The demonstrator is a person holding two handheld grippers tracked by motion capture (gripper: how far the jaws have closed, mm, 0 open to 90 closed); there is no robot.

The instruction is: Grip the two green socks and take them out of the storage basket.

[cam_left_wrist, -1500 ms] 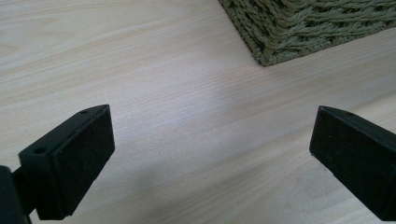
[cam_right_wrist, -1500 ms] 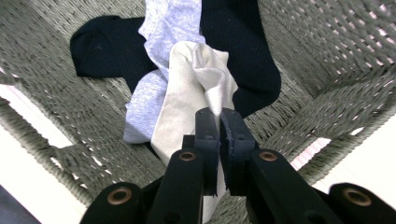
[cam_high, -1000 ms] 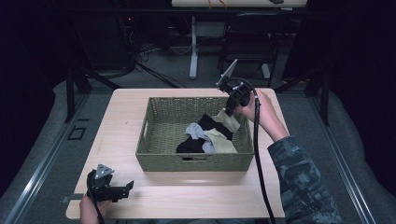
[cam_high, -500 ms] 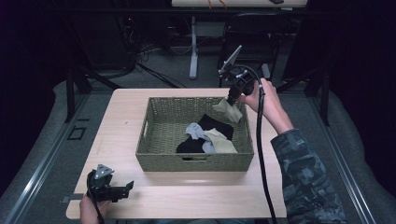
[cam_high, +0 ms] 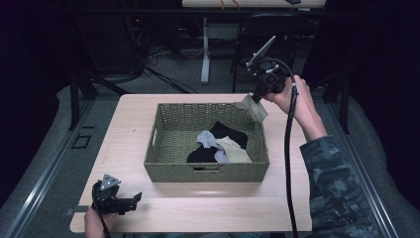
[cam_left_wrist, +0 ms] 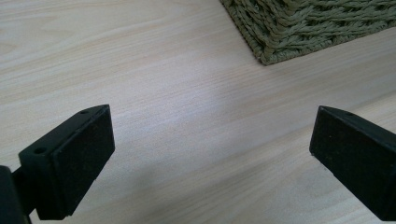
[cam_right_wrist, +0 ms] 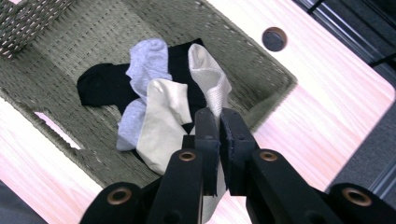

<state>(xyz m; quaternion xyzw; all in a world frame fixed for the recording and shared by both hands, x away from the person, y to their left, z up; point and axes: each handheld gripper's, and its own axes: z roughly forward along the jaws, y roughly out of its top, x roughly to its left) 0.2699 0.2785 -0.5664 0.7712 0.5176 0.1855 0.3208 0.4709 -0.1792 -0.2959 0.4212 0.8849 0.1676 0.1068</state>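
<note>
A green woven basket (cam_high: 205,171) stands in the middle of the wooden table (cam_high: 124,129). My right gripper (cam_high: 256,97) hangs above its far right corner, shut on a beige sock (cam_high: 252,108) that dangles from the jaws. In the right gripper view the same sock (cam_right_wrist: 210,79) runs down between the closed jaws of the right gripper (cam_right_wrist: 219,116). Below it in the basket (cam_right_wrist: 261,60) lie a black sock (cam_right_wrist: 100,86), a grey sock (cam_right_wrist: 144,58) and a cream sock (cam_right_wrist: 163,116). My left gripper (cam_high: 131,201) rests at the table's front left, its jaws wide apart over bare wood (cam_left_wrist: 210,154).
A corner of the basket (cam_left_wrist: 299,32) lies ahead of the left gripper. A round cable hole (cam_right_wrist: 274,38) sits in the table beyond the basket. Behind the table are a dark floor, cables and a white desk leg (cam_high: 204,54).
The right gripper has risen from the basket's far right part with the beige sock, which now hangs above the rim. The left gripper has stayed put.
</note>
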